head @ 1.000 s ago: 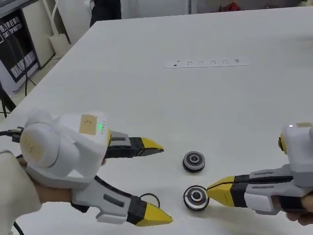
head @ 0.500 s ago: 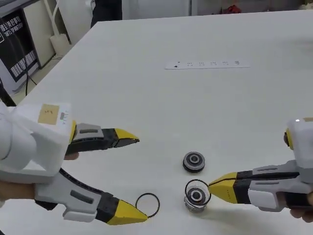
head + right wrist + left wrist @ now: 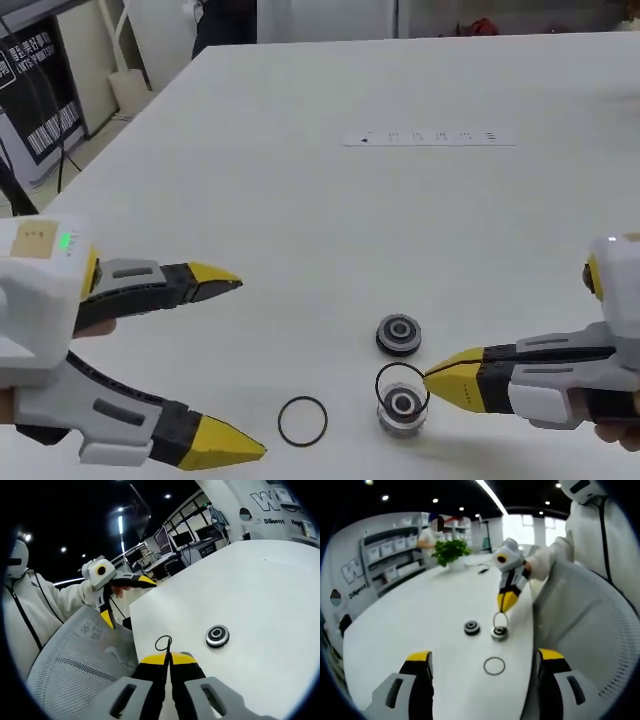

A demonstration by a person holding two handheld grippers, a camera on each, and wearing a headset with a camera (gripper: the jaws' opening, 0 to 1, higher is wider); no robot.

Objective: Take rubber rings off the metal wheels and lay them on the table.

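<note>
One thin black rubber ring (image 3: 379, 384) is pinched in my right gripper (image 3: 430, 378); best lift it straight off the round metal wheel (image 3: 401, 408), my left gripper (image 3: 250, 368) gaping.

free: table (image 3: 350, 230) middle; blocked: far wheel (image 3: 398, 333), near wheel (image 3: 402, 406), loose ring (image 3: 282, 421)
</note>
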